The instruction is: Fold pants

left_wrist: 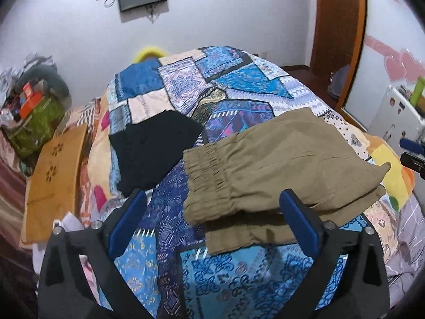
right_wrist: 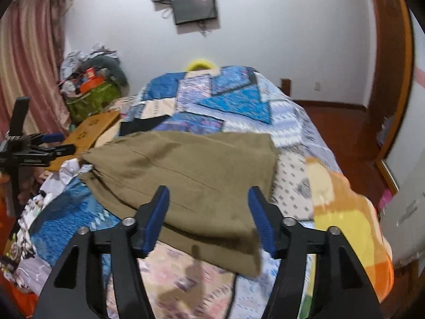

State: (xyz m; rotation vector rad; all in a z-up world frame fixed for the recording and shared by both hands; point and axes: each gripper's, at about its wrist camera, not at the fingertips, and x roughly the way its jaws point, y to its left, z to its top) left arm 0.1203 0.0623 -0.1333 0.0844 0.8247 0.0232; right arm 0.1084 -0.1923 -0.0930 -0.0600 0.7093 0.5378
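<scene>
Khaki pants lie folded on the patchwork bedspread, with the elastic waistband toward the left of the left wrist view. My left gripper stands wide open over the waistband end; its right finger overlaps the cloth and no pad presses on it. In the right wrist view the pants stretch across the bed. My right gripper is open around the near folded end, its pads clear of the fabric. The other gripper shows at each view's edge: the left gripper and the right gripper.
A folded black garment lies left of the pants. A wooden board leans at the bed's left edge, beside a green bag piled with clutter. A white cabinet and a wooden door frame stand to the right.
</scene>
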